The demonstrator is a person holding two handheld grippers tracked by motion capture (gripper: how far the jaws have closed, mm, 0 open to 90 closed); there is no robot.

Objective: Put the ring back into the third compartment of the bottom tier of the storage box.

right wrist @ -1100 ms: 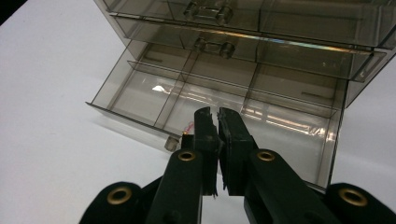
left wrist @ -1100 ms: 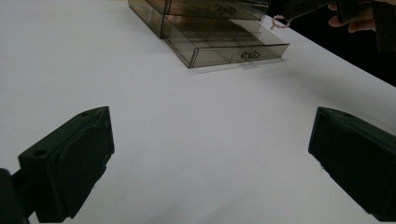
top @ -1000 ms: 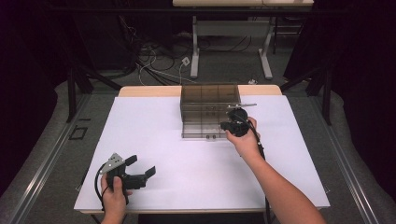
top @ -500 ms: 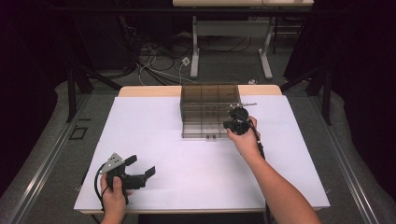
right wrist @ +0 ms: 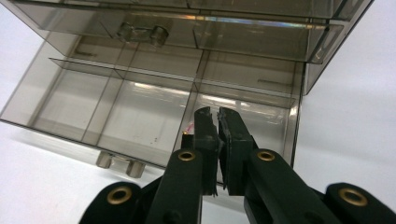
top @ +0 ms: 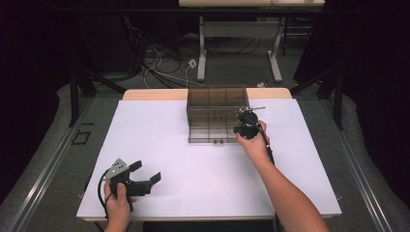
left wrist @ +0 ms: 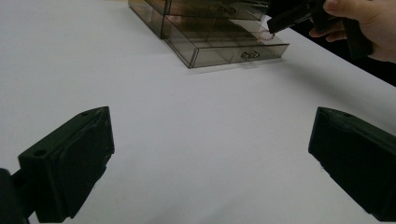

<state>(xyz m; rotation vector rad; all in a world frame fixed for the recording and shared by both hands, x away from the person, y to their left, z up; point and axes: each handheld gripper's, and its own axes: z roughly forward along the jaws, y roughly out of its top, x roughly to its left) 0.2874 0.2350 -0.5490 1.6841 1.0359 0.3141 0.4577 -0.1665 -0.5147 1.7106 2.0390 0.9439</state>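
A smoky clear drawer box [top: 217,102] stands at the back middle of the white table [top: 159,145], with its bottom drawer [top: 211,130] pulled out. My right gripper [top: 238,129] is over the drawer's right front compartment [right wrist: 252,121], its jaws shut. A small pink ring [left wrist: 267,35] hangs from the tips of the right gripper [left wrist: 272,27] and peeps out beside the shut jaws of the right gripper [right wrist: 214,115] as a pink ring [right wrist: 190,127]. My left gripper [top: 146,170] rests low at the table's front left, and the left gripper [left wrist: 210,128] is wide open over bare table.
The drawer [left wrist: 219,46] is split into several compartments that look bare. It has two small knobs [right wrist: 116,163] on its front; the shut drawer above has a like pair [right wrist: 142,32]. Beyond the table's far edge are desk legs [top: 202,58] and cables [top: 159,67].
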